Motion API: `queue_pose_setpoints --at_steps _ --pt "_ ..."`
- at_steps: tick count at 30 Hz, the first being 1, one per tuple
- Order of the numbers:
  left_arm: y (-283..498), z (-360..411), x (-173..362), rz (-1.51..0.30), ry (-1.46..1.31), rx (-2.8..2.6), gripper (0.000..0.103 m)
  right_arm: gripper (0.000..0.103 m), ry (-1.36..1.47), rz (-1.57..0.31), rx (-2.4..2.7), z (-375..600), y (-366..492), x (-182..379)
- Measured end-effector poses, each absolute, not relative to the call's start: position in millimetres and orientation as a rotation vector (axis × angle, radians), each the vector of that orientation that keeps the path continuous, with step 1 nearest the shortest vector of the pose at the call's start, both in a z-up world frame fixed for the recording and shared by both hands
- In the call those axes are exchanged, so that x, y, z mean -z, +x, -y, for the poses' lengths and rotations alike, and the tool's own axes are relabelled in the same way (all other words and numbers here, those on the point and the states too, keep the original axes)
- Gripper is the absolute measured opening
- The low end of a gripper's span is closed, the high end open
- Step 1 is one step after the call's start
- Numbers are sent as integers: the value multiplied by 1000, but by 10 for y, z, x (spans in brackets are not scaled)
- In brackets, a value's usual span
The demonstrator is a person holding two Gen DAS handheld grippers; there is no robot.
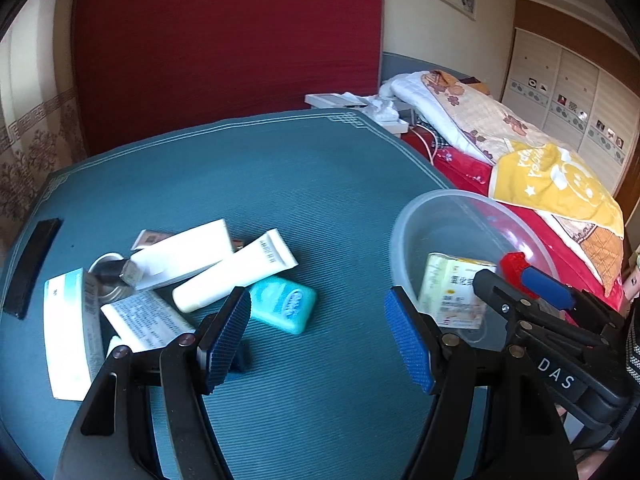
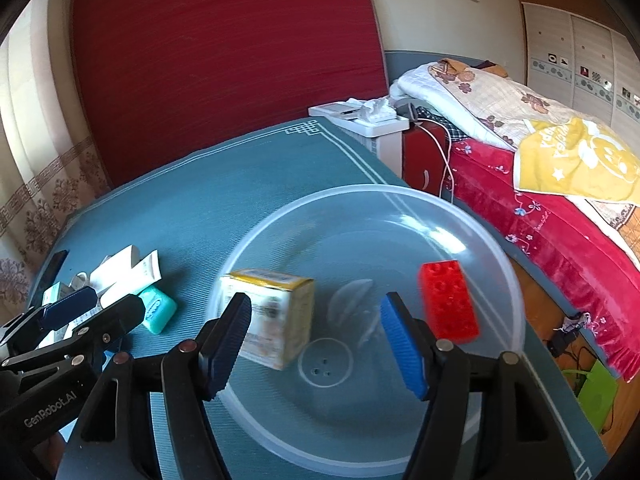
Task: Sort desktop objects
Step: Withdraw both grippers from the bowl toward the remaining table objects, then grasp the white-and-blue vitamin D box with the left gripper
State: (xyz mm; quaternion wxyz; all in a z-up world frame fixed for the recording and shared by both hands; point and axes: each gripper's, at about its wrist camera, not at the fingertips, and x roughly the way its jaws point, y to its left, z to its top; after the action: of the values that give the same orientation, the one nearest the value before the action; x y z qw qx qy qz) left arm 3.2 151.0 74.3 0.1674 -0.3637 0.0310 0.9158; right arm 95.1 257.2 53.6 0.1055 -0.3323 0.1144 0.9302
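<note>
Both grippers are wide apart and hold nothing; the right gripper (image 2: 316,348) hangs over the clear bowl (image 2: 400,208), the left gripper (image 1: 318,338) over the teal tabletop (image 1: 240,168). In the bowl, a yellow box (image 2: 276,312) lies at 9 o'clock and a red brick (image 2: 448,300) at 3 o'clock; a bed (image 2: 540,216) stands at 2 o'clock.

Bowl (image 2: 400,208) clear glossy plastic; mat (image 1: 280,168) ribbed matt teal; brick (image 2: 448,300) shiny red plastic; medicine box (image 2: 272,316) printed card
</note>
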Motion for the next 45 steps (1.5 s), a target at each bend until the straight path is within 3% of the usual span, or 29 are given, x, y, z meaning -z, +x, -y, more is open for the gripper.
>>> queue_pose_setpoints --at_steps 12,45 --pt "-60 -994 -746 21 -1055 -2686 73 75 -921 -248 -2784 -2240 901 -659" --pt "-267 157 -600 225 -1158 -2979 73 78 -1080 -128 -3001 -1280 420 -502"
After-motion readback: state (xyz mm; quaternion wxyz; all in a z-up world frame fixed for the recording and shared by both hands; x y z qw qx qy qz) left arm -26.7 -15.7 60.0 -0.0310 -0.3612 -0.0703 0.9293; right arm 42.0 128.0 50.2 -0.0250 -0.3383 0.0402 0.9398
